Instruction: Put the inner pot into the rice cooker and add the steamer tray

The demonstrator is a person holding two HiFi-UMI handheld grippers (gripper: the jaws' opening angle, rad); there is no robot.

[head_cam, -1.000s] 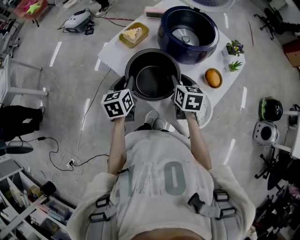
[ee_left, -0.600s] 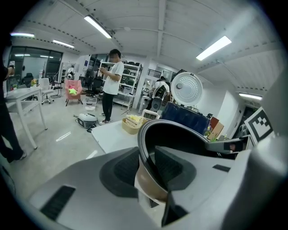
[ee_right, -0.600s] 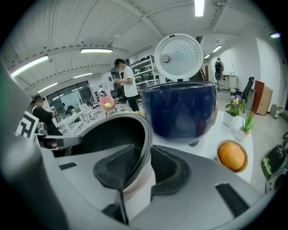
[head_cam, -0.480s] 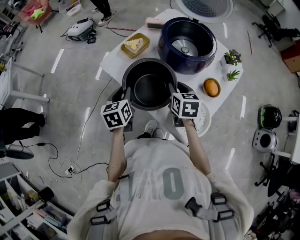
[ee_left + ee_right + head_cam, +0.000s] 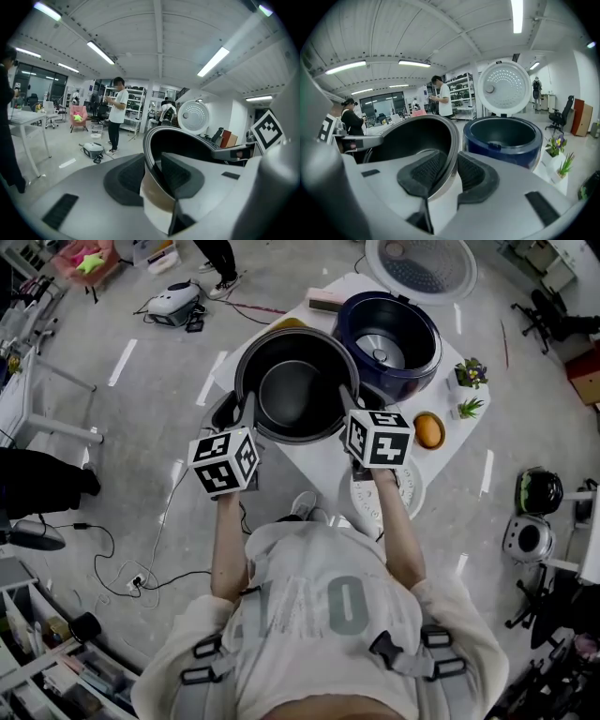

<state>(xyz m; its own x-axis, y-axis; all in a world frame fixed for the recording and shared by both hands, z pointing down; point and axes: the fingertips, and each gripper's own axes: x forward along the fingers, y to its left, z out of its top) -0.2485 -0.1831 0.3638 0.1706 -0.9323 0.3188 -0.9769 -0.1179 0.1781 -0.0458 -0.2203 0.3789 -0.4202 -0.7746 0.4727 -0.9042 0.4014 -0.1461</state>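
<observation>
You have the left tongs [image 5: 247, 412] and the right tongs [image 5: 348, 404] each clamped partway shut on opposite sides of the inner pot [image 5: 292, 390] rim, one pad inside and one outside, so it hangs level just beside the open rice cooker [image 5: 422, 365], ready to go in.

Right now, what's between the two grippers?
The pot, its rim gripped on each side by the left gripper and right gripper; head view shows it.
</observation>
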